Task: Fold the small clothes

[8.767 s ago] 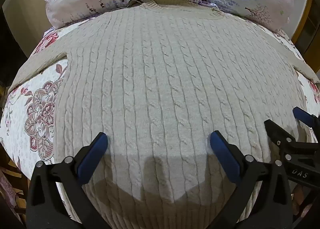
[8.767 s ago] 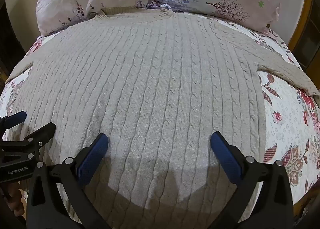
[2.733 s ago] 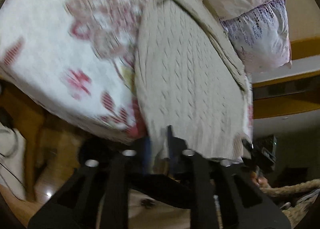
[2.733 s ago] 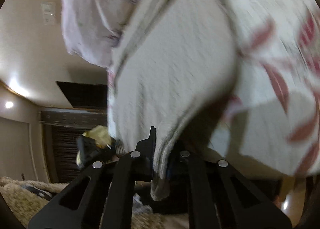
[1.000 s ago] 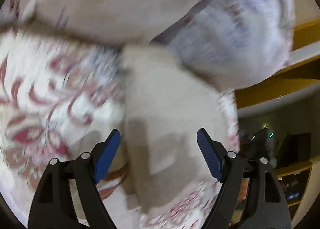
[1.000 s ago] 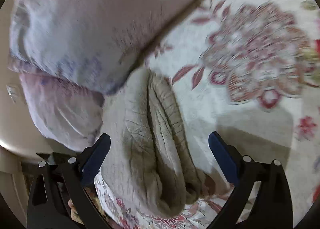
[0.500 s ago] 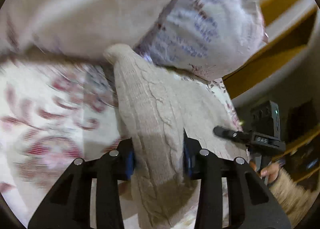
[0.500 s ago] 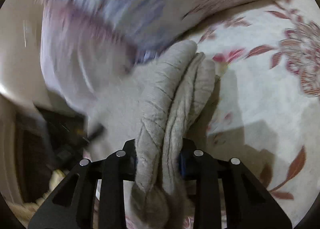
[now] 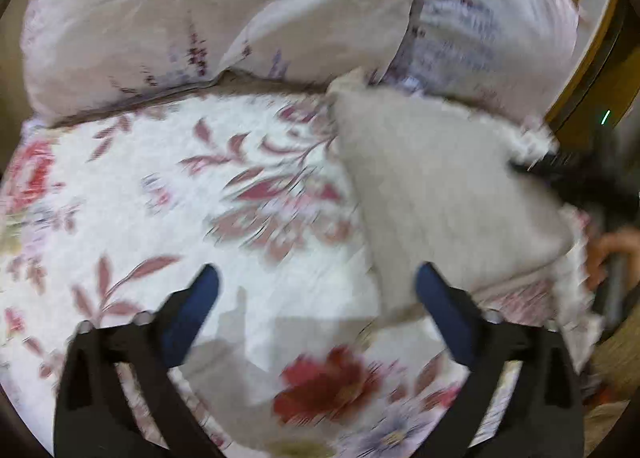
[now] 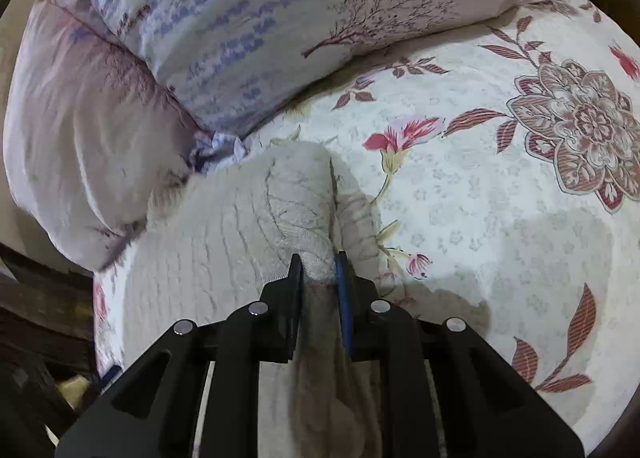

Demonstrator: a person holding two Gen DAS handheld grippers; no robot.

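Your right gripper (image 10: 320,266) is clamped on the folded sweater (image 10: 240,234), which lies on the floral bedspread (image 10: 500,186) against the pillows (image 10: 260,38). Your left gripper (image 9: 316,298) hangs wide apart, holding nothing, over the bedspread just beside the sweater.

Both wrist cams close over bedspread (image 9: 120,186), facing pillows (image 10: 280,18) (shared)

No readable text, labels, brand names, numbers or signs in either wrist view. The pillows (image 10: 280,26) and bedspread (image 10: 500,178) carry only printed flower and branch patterns, no lettering. Left wrist view is motion-blurred, so any fine print there can't be made out.
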